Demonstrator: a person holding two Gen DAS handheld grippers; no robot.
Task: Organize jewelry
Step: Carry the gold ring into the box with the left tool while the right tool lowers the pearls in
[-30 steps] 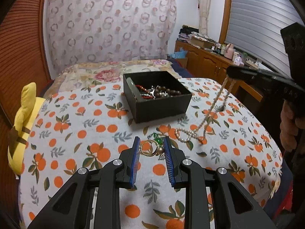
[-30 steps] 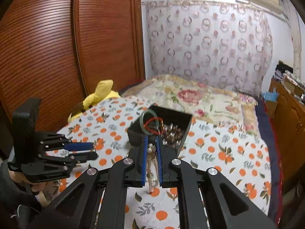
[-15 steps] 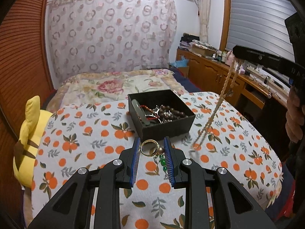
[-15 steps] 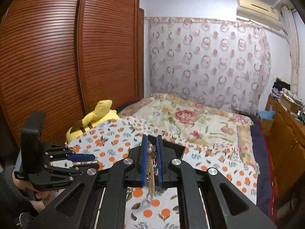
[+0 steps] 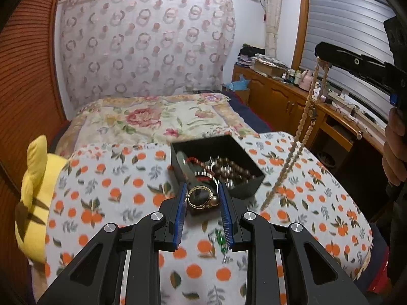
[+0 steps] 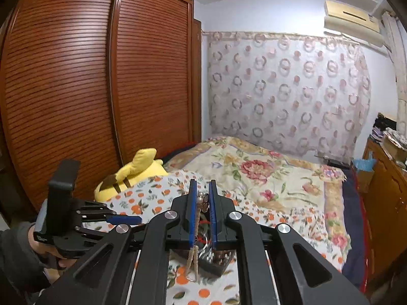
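Bedroom: ribbed wooden wardrobe at the left of the right wrist view, ring-patterned curtain (image 5: 142,45) at the back, floral bedspread (image 5: 152,119) below it. The bench (image 5: 106,193), under an orange-print cloth, fills the lower half of the left wrist view.

Item 1. Gold ring piece (image 5: 201,197), lower centre of the left wrist view. It sits between the blue pads of the left gripper (image 5: 202,203), which is closed on it; a green bead drop (image 5: 220,241) dangles below, clear of the cloth. The piece is raised at the near wall of the box, likely so it can pass over the rim.

Item 2. Pale bead necklace (image 5: 302,127), right of the same view. It hangs as a long doubled strand from the right gripper (image 6: 202,204), whose narrow jaws pinch its top. The gripper is held high, probably so the full length lifts off the bench; the strand's lower end reaches cloth level right of the box, and contact cannot be told.

Item 3. Black open box (image 5: 244,186), centre of the left wrist view, on the bench. It holds a pale green bangle, red beads and dark brown beads, and appears to be the destination.

Item 4. Yellow plush toy (image 5: 35,193), far left, at the bench edge, apart from all jewelry.
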